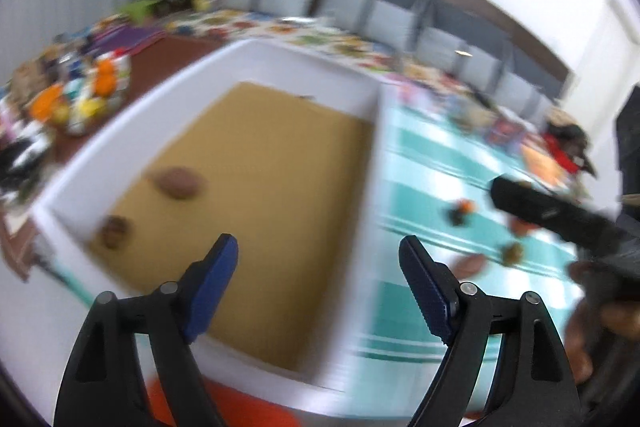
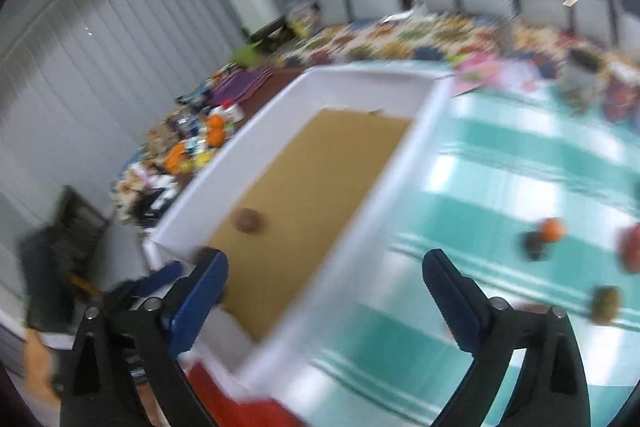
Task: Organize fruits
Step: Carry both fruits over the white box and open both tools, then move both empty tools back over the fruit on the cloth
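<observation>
Fruits: two brown pieces (image 1: pixel 178 183) lie in white tray (image 1: pixel 304 53), frame centre-left; more (image 1: pixel 462 211) scattered on teal cloth (image 1: pixel 432 163), right. Left gripper (image 1: pixel 318 269) and right gripper (image 2: pixel 324 281) both gape empty. Between loads, apparently; next: reach for cloth fruit.

A white box (image 1: pixel 344 67) with tall walls and a brown cardboard floor fills the middle of the left wrist picture. Two round brown fruits (image 1: pixel 178 183) lie on that floor at the lower left, near each other but apart. On the green and white striped cloth (image 1: pixel 432 155) at the right are more small fruits: an orange one (image 2: pixel 552 229) beside a dark one (image 2: pixel 534 245), and a brownish one (image 2: pixel 606 303) lower down. All are blurry.
</observation>
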Available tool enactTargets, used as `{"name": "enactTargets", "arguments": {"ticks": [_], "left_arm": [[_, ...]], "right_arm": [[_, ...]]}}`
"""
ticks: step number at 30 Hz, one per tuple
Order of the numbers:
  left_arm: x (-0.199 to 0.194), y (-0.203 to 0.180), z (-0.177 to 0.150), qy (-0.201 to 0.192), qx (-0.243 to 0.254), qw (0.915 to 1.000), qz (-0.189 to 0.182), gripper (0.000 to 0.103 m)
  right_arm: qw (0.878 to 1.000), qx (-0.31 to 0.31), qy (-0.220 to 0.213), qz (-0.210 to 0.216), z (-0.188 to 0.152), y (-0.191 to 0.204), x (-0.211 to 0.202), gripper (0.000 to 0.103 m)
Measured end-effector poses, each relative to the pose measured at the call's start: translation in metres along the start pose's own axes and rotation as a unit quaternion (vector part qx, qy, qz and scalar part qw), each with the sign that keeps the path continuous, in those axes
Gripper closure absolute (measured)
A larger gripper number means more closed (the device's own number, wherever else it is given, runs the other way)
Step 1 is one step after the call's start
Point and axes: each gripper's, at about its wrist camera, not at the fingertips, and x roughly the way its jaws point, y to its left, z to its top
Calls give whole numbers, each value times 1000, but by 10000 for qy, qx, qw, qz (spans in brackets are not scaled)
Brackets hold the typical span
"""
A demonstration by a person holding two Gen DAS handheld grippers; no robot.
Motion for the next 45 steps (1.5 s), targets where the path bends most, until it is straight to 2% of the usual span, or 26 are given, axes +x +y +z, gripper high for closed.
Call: {"name": "enactTargets", "arguments": {"ticks": [3,5,9,12,16,20,30,34,45], "left_arm": [[-1,-54,-17,17,358,9976,-597,14],[6,-87,-33,81,554,9948,-847,13],[40,-133,-71,339,804,9930,-790,13],[73,-149,-101,528,932,9920,-668,13],[109,-159,-126,828,1083,9894,-495,13],[123,-163,-136,777,1241,9889,-267,13],[128,-162,-145,779,1444,9864,14,13],[129,-164,-148,796,1637,9832,105,12],[129,-164,-151,758,1830,9802,89,9]], "right_arm": [[9973,-140,-257,-676,-38,-50,-37,4],[9926,-162,-326,-1161,-76,-86,-56,3],[9766,-44,-173,-2142,-149,-157,-76,2],[9658,352,-162,-2565,-194,-200,-84,3],[9614,750,29,-2647,-220,-235,-81,3],[9601,862,-81,-2660,-221,-253,-83,3],[9624,816,-8,-2591,-228,-253,-75,2],[9620,844,144,-2594,-232,-254,-67,3],[9607,846,86,-2642,-237,-254,-63,0]]}}
